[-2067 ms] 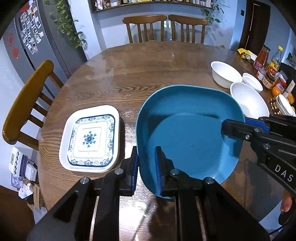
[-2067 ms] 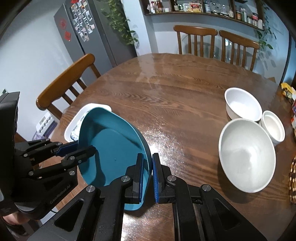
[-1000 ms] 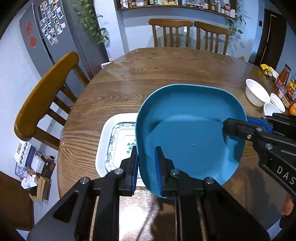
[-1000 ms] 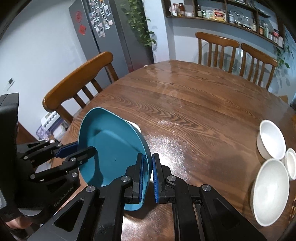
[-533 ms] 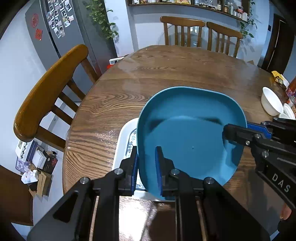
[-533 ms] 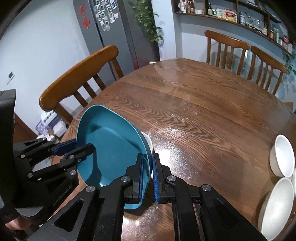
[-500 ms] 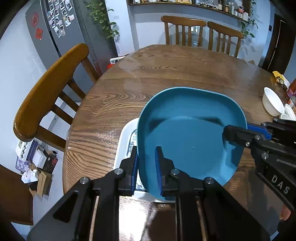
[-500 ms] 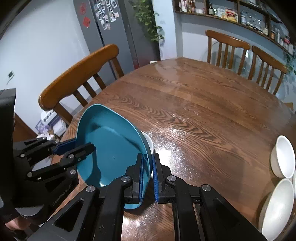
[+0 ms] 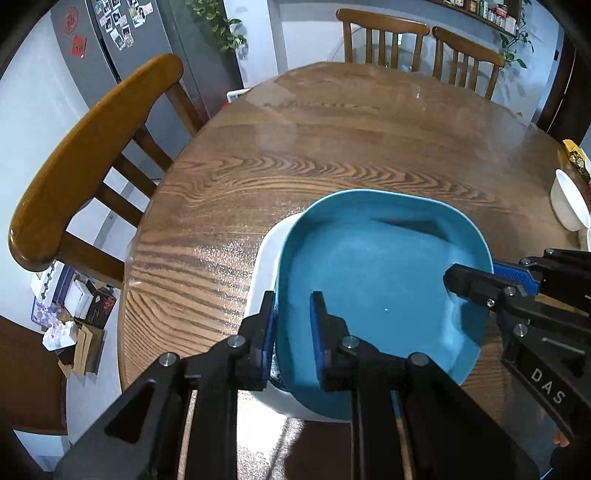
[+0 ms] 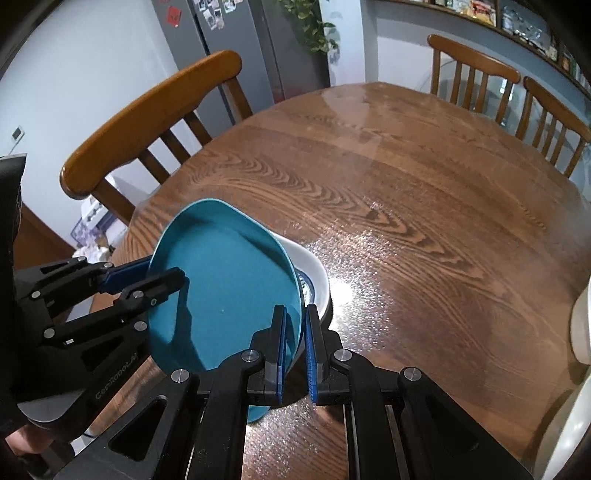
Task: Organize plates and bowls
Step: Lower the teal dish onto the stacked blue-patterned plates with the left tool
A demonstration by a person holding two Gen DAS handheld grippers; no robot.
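A blue square plate is held by both grippers just over a white patterned square plate near the table's left edge. My left gripper is shut on the blue plate's near rim. My right gripper is shut on its opposite rim, and it shows from the side in the left wrist view. In the right wrist view the blue plate tilts over the white plate, which is mostly hidden beneath it.
The round wooden table has wooden chairs at its left and far side. A white bowl sits at the right edge. A grey fridge stands at the back left.
Both grippers carried the blue plate leftward from beside the white plate to over it and lowered it. The white plate is now mostly covered.
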